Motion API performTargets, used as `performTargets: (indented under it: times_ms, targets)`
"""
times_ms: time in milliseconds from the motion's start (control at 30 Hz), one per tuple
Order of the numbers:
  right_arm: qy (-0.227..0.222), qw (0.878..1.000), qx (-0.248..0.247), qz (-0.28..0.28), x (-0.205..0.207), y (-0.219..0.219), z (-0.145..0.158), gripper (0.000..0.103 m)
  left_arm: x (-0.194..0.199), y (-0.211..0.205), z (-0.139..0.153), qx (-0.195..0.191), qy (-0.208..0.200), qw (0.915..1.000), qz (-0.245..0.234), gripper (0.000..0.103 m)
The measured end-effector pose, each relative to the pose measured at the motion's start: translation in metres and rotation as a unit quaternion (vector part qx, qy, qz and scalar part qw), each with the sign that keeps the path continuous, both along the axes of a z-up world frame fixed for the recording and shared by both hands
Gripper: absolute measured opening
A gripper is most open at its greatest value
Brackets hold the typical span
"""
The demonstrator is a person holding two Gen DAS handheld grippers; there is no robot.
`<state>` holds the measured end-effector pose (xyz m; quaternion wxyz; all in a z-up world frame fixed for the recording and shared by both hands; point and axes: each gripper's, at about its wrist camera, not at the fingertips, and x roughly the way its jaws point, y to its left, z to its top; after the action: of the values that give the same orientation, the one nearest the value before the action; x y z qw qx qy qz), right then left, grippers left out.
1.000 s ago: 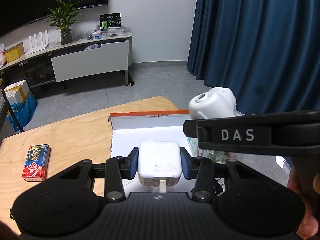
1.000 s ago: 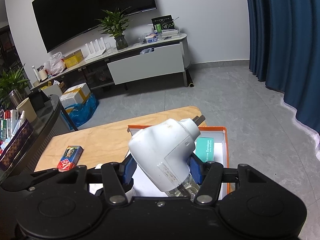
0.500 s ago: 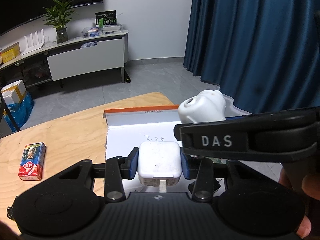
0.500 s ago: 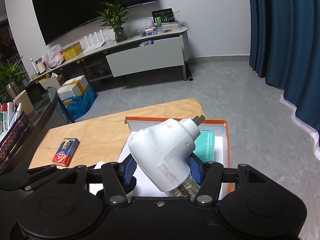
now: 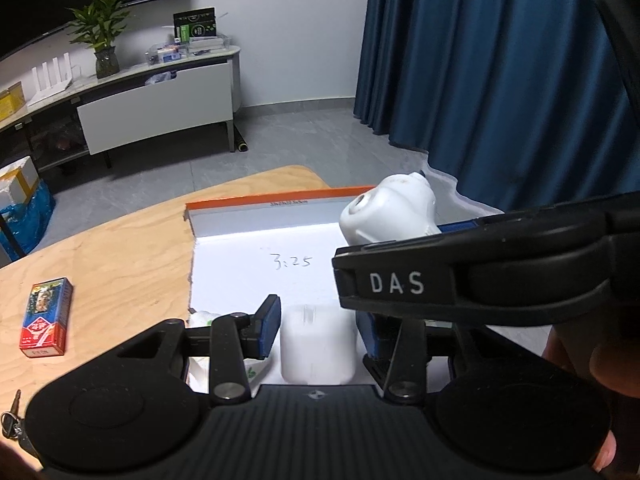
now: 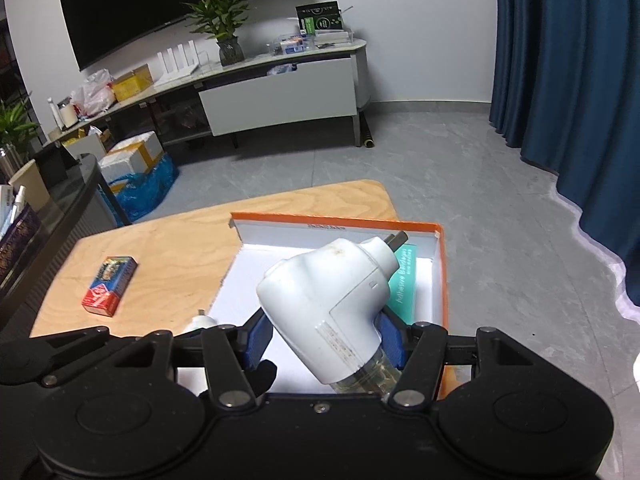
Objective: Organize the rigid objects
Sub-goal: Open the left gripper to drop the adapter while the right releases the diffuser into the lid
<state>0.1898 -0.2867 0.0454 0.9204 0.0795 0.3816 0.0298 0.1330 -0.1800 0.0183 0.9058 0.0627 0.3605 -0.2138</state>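
An orange-rimmed white box [image 5: 256, 204] lies open on the wooden table [image 5: 120, 256]. My left gripper [image 5: 316, 330] is open over the box's near end; a white square charger [image 5: 317, 350] lies in the box between its blue pads [image 5: 269, 326], apart from them. My right gripper [image 6: 323, 334] is shut on a white plug-in device [image 6: 332, 300] and holds it above the box [image 6: 438, 256]. The device also shows in the left wrist view [image 5: 390, 214]. A teal bandage box [image 6: 408, 280] lies inside at the right.
A red and blue card pack lies on the table left of the box [image 5: 46, 322], also in the right wrist view [image 6: 110, 290]. Keys [image 5: 10, 416] lie at the table's near left edge. A small white item [image 5: 204, 320] lies by the box's near left corner.
My left gripper has opened and let go of the white charger, which now lies lower in the box. My right gripper still holds the device, moved slightly over the box.
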Motion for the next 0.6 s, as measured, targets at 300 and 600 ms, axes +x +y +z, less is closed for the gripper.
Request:
performTargets:
  times_ms: [300, 600]
  targets:
    - [-0.018, 0.999, -0.023, -0.017, -0.013, -0.003, 0.006, 0.082, -0.005, -0.008, 0.002, -0.004, -0.001, 0.9999, -0.016, 0.062]
    - [-0.054, 0.998, -0.005, -0.016, -0.031, -0.008, 0.025, 0.083, -0.016, 0.012, 0.012, -0.008, -0.013, 0.9999, 0.005, 0.087]
